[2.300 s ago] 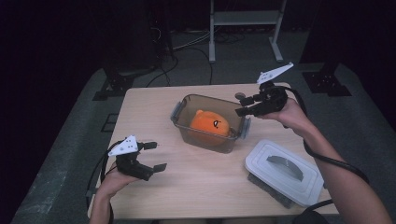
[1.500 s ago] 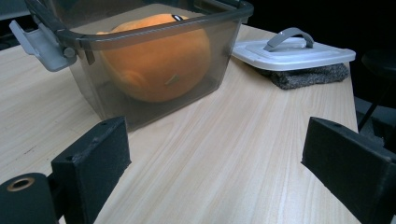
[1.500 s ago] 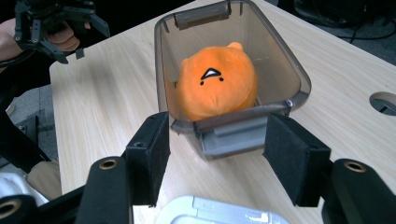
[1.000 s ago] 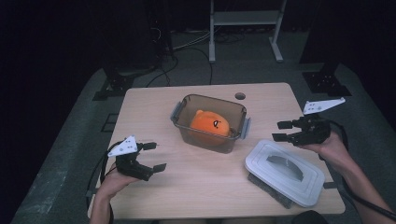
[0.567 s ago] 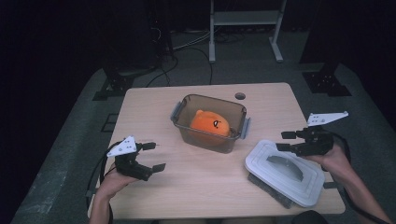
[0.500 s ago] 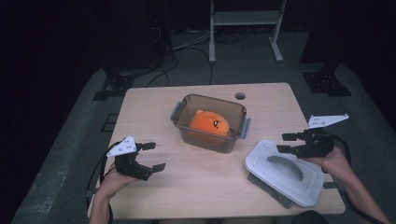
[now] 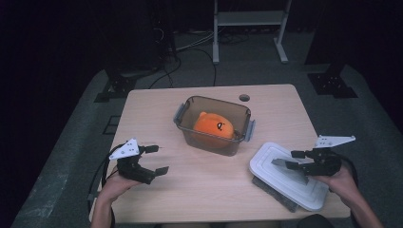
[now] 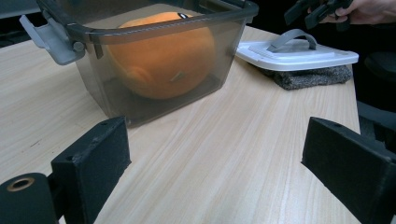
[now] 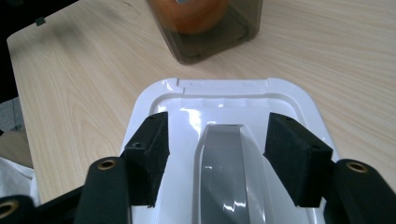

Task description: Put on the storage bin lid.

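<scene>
Over the lid [image 7: 285,178] at the table's [image 7: 157,109] four o'clock, your right gripper [image 9: 217,147], jaws half-wide and just narrowing, straddles the handle [image 9: 229,172] ungripped; an off-centre pinch could tip the lid.

White rectangular lid [image 7: 285,176] with grey handle [image 9: 228,173] on top, lying flat and slightly skewed on a dark grey pad [image 7: 275,195], lower right of the high view, near the table's front edge
</scene>
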`<state>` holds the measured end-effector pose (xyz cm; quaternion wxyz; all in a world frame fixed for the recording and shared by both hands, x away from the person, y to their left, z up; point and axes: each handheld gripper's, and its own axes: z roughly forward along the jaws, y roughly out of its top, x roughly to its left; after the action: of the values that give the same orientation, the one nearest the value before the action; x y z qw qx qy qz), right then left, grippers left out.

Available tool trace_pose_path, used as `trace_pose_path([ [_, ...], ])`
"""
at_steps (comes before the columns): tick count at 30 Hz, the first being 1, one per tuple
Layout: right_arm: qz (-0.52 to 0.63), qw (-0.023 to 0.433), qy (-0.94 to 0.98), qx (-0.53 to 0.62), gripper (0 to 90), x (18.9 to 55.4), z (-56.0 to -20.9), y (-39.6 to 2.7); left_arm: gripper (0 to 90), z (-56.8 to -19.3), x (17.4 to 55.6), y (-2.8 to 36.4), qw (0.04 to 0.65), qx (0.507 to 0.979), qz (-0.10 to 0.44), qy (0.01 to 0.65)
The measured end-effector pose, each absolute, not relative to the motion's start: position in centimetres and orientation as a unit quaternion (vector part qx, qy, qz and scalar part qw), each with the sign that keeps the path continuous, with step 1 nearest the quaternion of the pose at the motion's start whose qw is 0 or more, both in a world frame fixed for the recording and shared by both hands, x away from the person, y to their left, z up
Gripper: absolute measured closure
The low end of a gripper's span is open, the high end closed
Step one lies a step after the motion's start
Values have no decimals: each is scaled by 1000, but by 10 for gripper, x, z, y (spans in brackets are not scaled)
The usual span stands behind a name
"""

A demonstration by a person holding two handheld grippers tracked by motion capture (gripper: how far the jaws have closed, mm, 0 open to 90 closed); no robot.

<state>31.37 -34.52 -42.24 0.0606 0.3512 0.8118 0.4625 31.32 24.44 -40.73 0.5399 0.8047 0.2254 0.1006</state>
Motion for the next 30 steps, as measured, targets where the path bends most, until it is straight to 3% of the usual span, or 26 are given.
trace_pose_path([
  [11, 451, 70, 818, 350, 437, 308, -436, -344, 69, -409, 314, 246, 539, 805, 100, 228],
  [21, 450, 81, 820, 346, 599, 304, -446, -345, 70, -410, 314, 248, 539, 804, 99, 231],
  [30, 447, 89, 823, 341, 651, 302, -446, -345, 70, -410, 315, 248, 539, 804, 99, 231],
])
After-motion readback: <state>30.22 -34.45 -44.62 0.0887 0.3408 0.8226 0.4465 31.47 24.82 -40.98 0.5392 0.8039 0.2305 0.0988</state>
